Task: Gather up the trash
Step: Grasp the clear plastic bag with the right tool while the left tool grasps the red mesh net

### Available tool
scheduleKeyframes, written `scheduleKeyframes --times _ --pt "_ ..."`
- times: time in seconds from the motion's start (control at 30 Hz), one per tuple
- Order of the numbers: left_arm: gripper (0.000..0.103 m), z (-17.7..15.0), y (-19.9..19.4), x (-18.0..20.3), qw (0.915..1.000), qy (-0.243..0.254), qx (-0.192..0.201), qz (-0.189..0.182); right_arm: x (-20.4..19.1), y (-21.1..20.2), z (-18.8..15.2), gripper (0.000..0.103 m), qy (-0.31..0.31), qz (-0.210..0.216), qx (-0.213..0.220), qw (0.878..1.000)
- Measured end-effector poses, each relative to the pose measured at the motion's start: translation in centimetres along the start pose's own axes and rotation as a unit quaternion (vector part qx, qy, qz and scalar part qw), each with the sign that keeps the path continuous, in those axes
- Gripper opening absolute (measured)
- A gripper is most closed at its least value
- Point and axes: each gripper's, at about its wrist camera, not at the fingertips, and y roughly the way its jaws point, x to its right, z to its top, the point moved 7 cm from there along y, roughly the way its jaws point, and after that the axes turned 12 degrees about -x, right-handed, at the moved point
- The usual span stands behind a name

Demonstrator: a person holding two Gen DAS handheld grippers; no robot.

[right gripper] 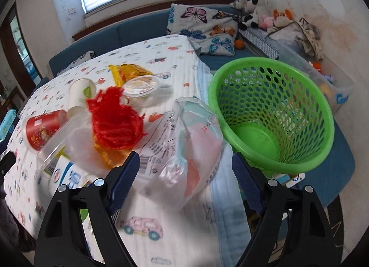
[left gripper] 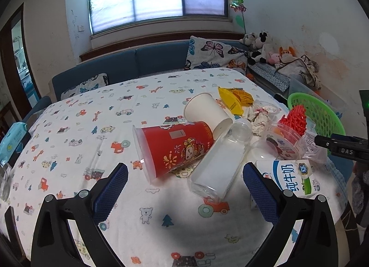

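Between the wide, empty right claw (right gripper: pixel 185 174) and the green basket (right gripper: pixel 272 160), at the worktop's (right gripper: pixel 143 239) edge, lies a crinkled plastic bag (right gripper: pixel 184 151), likely light, limp and slippery, best pinched at a bunched fold near its middle.

A table (left gripper: pixel 69 114) under a cartoon-print cloth carries a toppled red cup (left gripper: pixel 177 149), white paper cup (left gripper: pixel 205 110), clear bottle (left gripper: pixel 219 165), milk carton (left gripper: pixel 293 177) and yellow wrapper (left gripper: pixel 233 100).
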Motion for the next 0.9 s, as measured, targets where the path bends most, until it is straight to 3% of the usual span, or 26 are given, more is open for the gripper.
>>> scheduleKeyframes --times 0.23,0.3,0.37,0.5,0.67,0.9 --pt "0.097 0.9 0.3 1.2 0.9998 0.015 0.003 -0.015 0.9 2.7 0.3 0.081 0.036 0.032 -0.037 0.998" --pt "0.097 1.3 0.3 1.7 0.9995 0.020 0.001 -0.024 1.0 3.1 0.1 0.075 0.042 0.045 -0.045 0.997" --pt "0.097 1.8 0.4 2.5 0.9989 0.027 0.000 -0.039 0.9 3.2 -0.1 0.061 0.048 0.064 -0.050 0.996" --pt "0.097 2.9 0.4 4.6 0.9962 0.054 0.002 -0.068 1.0 2.6 -0.1 0.051 0.051 0.074 -0.042 0.995" --pt "0.097 4.3 0.5 8.7 0.9890 0.104 0.004 -0.105 1.3 1.8 -0.2 0.042 0.050 0.075 -0.032 0.995" --pt "0.096 5.6 1.0 14.4 0.9727 0.184 0.007 -0.142 2.0 0.3 -0.5 0.040 0.041 0.070 -0.019 0.997"
